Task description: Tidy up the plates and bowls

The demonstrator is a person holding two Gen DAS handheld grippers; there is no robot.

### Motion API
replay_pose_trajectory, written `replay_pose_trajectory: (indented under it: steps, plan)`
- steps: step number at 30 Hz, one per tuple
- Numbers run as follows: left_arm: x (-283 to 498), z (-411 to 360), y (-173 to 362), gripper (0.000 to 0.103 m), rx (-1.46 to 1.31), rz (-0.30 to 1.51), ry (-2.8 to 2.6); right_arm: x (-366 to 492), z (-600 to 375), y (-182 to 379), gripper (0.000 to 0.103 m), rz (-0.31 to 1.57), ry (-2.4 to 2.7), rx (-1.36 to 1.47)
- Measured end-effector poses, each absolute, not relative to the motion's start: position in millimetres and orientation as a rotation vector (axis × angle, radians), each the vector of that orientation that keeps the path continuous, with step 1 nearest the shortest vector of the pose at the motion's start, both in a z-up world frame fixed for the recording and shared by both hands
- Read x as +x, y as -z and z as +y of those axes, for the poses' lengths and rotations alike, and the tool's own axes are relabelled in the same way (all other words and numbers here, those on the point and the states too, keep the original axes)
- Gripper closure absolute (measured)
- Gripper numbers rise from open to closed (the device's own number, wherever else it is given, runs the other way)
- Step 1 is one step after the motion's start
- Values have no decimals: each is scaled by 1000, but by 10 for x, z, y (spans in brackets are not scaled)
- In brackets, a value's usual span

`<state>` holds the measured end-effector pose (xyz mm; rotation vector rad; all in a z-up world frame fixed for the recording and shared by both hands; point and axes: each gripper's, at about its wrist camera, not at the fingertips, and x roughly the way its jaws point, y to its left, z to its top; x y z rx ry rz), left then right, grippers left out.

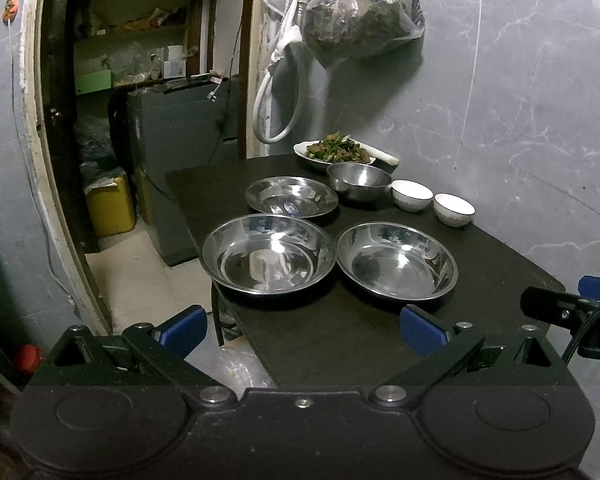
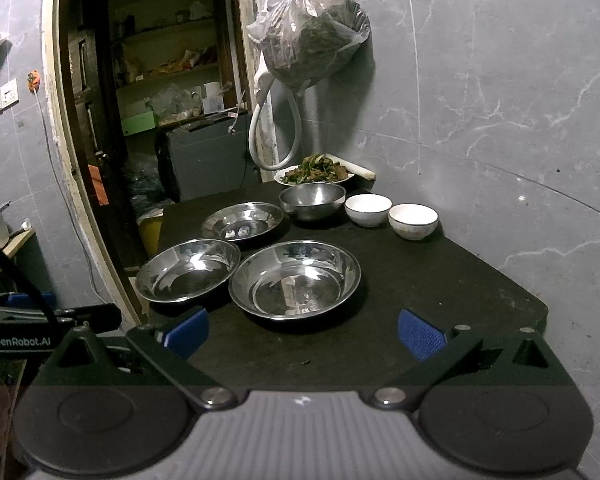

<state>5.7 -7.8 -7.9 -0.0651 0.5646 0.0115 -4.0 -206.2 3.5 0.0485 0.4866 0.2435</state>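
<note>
Jaws spread wide and empty on both the left gripper [image 1: 303,330] and right gripper [image 2: 303,332], poised just short of two light, stiff, slippery steel plates [image 1: 269,253] [image 2: 295,279] on the desk [image 2: 440,280], probably best pinched at their thin rims.

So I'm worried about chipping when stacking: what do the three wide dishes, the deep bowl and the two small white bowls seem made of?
The three wide dishes and the deep bowl look like polished stainless steel: silver, with mirror-like reflections. The two small white bowls look like glazed ceramic or porcelain: glossy white with dark rims. Those could chip.
</note>
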Motion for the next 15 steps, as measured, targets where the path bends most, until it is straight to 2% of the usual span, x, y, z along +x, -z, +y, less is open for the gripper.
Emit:
replay_pose_trajectory:
  steps: [15]
  plan:
    - [187, -57, 109, 1, -62, 590, -4, 56, -2024, 9, 0, 501, -232, 46]
